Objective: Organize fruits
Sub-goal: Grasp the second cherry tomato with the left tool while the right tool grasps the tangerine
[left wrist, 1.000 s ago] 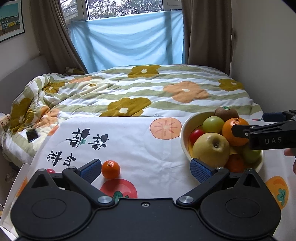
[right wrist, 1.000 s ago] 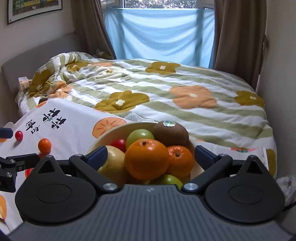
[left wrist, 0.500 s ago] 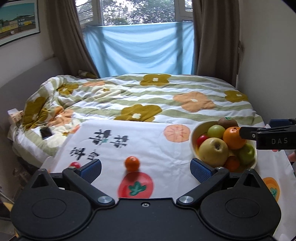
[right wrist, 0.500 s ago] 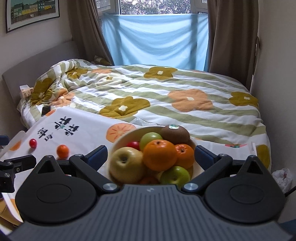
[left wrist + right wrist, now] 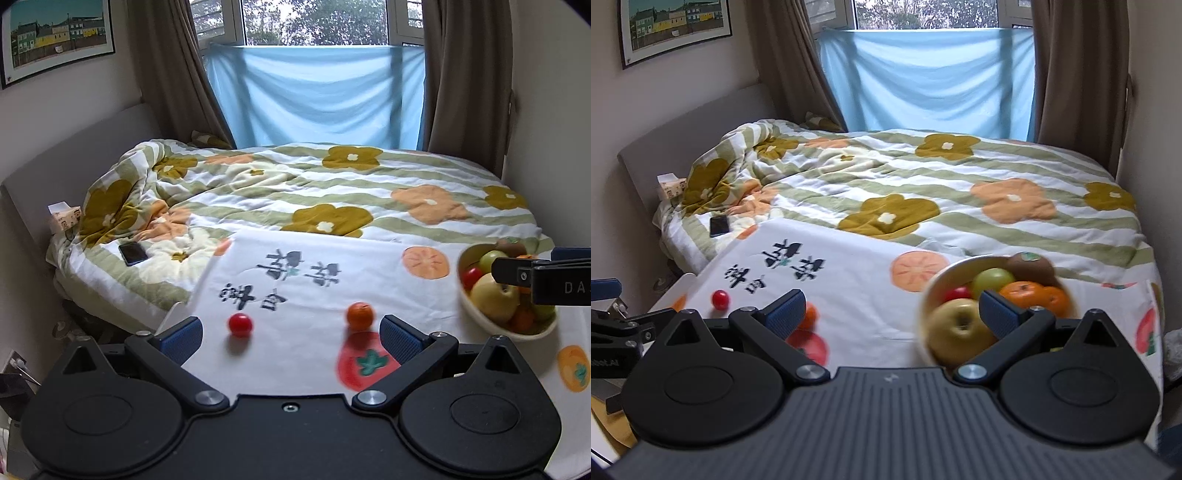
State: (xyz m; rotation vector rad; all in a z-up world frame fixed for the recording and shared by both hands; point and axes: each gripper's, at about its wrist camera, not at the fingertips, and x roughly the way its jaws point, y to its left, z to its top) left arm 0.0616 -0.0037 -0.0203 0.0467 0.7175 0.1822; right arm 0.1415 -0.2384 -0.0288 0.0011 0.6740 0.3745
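Observation:
A cream bowl (image 5: 480,314) full of fruit stands on a white printed cloth (image 5: 314,291); it also shows in the right wrist view (image 5: 925,295), with a yellow apple (image 5: 956,330) in front. A small orange (image 5: 359,315) and a small red fruit (image 5: 240,324) lie loose on the cloth. My left gripper (image 5: 291,332) is open and empty, pulled back above the two loose fruits. My right gripper (image 5: 892,312) is open and empty, just left of the bowl; its finger (image 5: 532,275) shows over the bowl in the left wrist view.
The cloth covers a table at the foot of a bed with a flowered quilt (image 5: 332,192). A phone (image 5: 133,253) lies on the quilt at left. A wall is close on the right, and blue fabric (image 5: 317,96) hangs under the window.
Both grippers have pulled back and up from the cloth. The bowl and loose fruits look smaller and farther. The red fruit has come fully into the left view.

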